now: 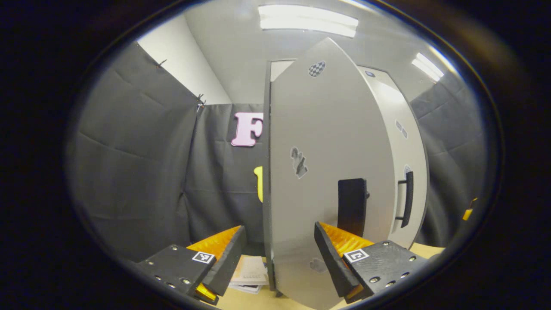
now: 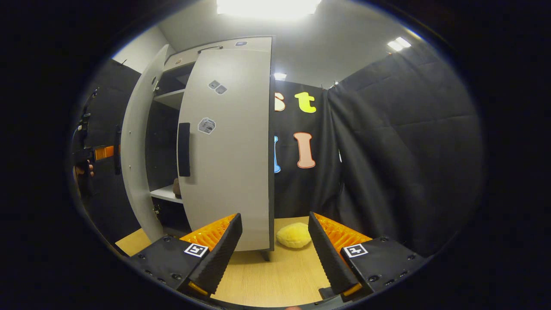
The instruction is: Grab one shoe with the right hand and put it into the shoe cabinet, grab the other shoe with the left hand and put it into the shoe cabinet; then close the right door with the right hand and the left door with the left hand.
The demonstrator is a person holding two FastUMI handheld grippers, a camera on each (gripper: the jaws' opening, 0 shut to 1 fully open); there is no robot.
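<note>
My left gripper has two wedge-shaped fingers with ribbed inner faces, each on a black block studded with small silver screws and topped by a square black-and-white marker tag. My right gripper is built the same: ribbed wedges, black screw-dotted blocks, one square tag per block, set just behind each finger.
</note>
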